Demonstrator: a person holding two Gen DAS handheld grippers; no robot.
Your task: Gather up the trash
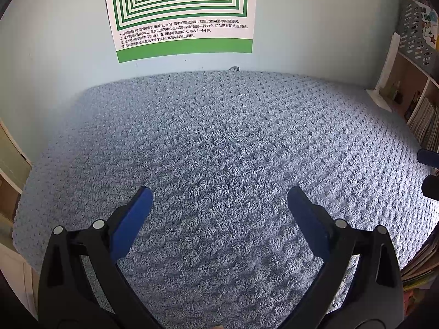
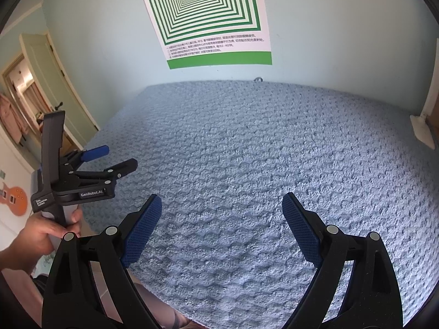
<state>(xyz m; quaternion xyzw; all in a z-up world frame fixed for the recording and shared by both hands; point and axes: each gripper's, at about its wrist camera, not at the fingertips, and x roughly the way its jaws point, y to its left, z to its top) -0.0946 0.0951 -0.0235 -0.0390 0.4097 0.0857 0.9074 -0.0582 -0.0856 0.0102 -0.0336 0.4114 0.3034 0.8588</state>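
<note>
No trash shows in either view. My left gripper (image 1: pixel 220 192) is open and empty above a table covered with a blue textured cloth (image 1: pixel 225 148). My right gripper (image 2: pixel 221 198) is open and empty above the same cloth (image 2: pixel 247 150). The left gripper also shows from the side in the right wrist view (image 2: pixel 120 157), held in a hand at the cloth's left edge. A blue fingertip (image 1: pixel 428 157) of the right gripper shows at the right edge of the left wrist view.
A green-and-white square-pattern poster (image 1: pixel 181 13) hangs on the pale wall behind the table. A small grey object (image 1: pixel 234 68) sits at the table's far edge. A bookshelf (image 1: pixel 417 104) with books stands right. A doorway (image 2: pixel 30 96) is at the left.
</note>
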